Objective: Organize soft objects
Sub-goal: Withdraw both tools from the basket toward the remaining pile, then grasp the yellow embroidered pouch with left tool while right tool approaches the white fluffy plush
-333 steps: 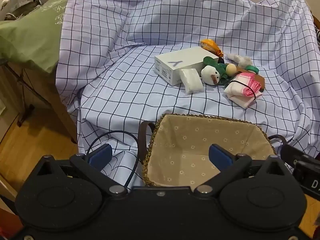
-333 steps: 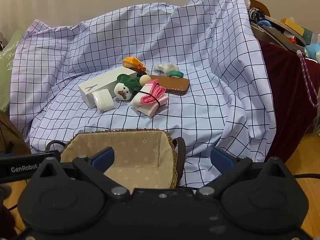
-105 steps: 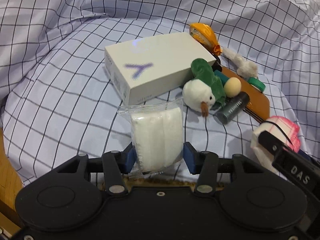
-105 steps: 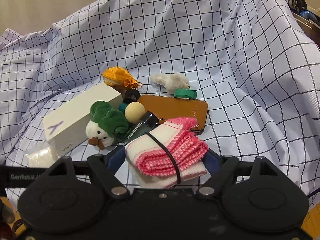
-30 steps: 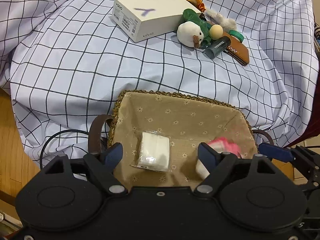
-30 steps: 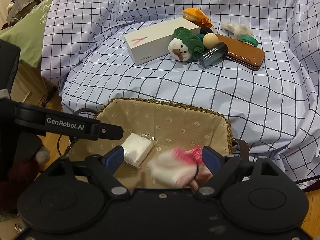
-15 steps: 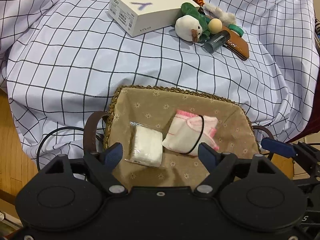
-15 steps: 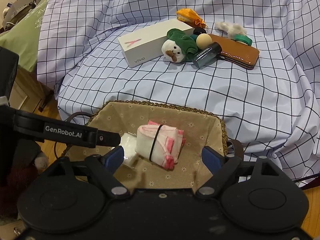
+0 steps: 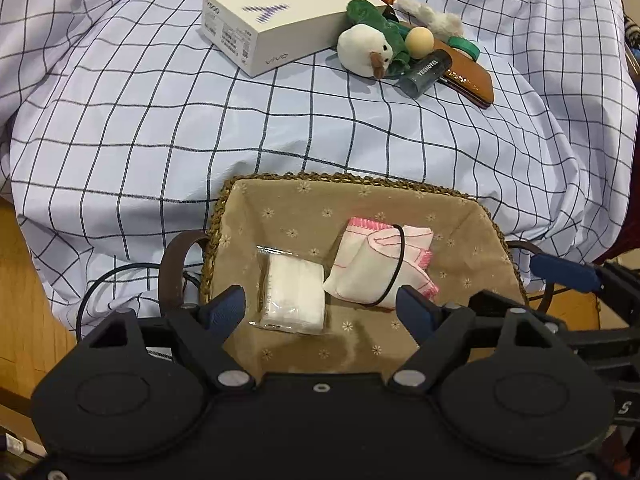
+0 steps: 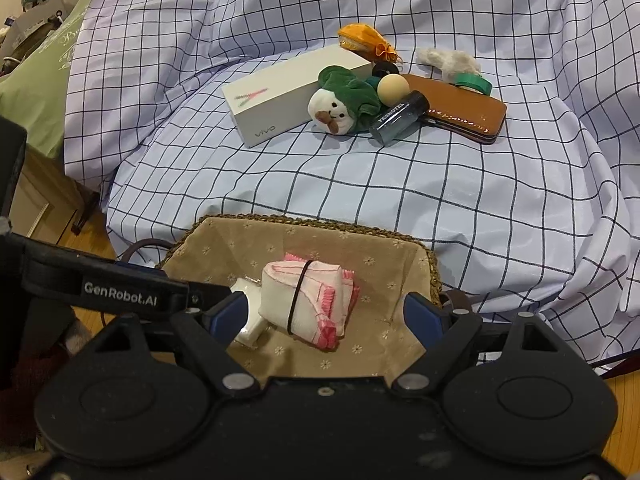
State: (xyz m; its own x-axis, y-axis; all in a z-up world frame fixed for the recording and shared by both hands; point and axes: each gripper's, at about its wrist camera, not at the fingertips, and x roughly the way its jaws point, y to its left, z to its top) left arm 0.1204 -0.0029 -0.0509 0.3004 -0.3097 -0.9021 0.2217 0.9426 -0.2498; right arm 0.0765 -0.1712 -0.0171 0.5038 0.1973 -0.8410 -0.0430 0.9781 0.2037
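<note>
Over the basket: both my claws hang above it, angled down, nothing moving.
Basket [image 9: 494,224]: woven, flower-print lining, sits at the near edge of the checked sheet [image 9: 160,120].
Already in: the wrapped white pad [image 9: 294,294] lies flat on the lining, and the pink-edged cloth bundle [image 9: 380,268] with a black band round it sits just beside it, touching or nearly.
Left claw [image 9: 320,310]: jaws apart, holding nothing; the white pad shows between the fingertips but it's down on the basket floor, not gripped.
Right claw [image 10: 326,316]: wide apart, empty too; the cloth bundle [image 10: 308,300] lies below it.
Still out on the sheet: the snowman plush [image 10: 340,106] in the green hat leans against the white box [image 10: 288,94], with a fluffy white scrap [image 10: 448,60] and an orange pouch [image 10: 362,40] further back.
Not soft, I'd leave: the box, the little bottle [image 10: 398,118], the wooden ball [image 10: 394,88], the brown case [image 10: 460,114].
Next step, my guess: go for the plush.
How I'd do it: lift clear of the basket rim first, come in from the free side away from the box, close on the round white body rather than the floppy hat.
Watch out: the bottle and ball sit right against it and could roll if nudged.
</note>
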